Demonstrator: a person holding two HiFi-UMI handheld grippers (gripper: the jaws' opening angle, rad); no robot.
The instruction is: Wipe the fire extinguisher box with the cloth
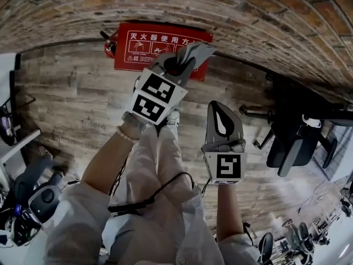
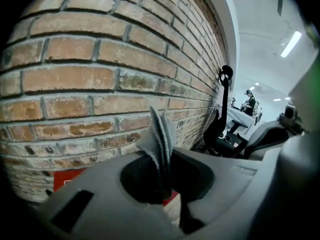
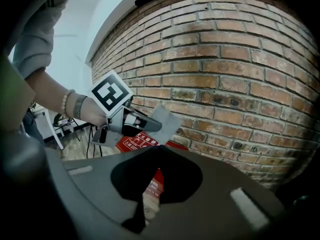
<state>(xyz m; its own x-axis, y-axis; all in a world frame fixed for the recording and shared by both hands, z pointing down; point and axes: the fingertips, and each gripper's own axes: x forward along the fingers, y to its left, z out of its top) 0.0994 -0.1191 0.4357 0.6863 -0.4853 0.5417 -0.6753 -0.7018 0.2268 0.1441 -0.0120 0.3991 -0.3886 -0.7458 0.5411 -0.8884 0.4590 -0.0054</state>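
Fire extinguisher box: red, with white print on its face, lying low where the brick wall meets the wood floor.
Cloth: grey and folded, sticking out past the tips of the left gripper; in the head view it overlaps the box's right end.
Left gripper: jaws closed on the cloth, whose folds stand up between them in the left gripper view; the tool points toward the box's right part.
Cloth to box: the right gripper view shows the cloth just above the red box and in front of the bricks; whether it touches the box I cannot tell.
Right gripper: jaws together at the tips with nothing between them, held nearer the person and to the right of the left gripper, apart from the box.
Chair: black, on the floor to the right, well apart from the box.
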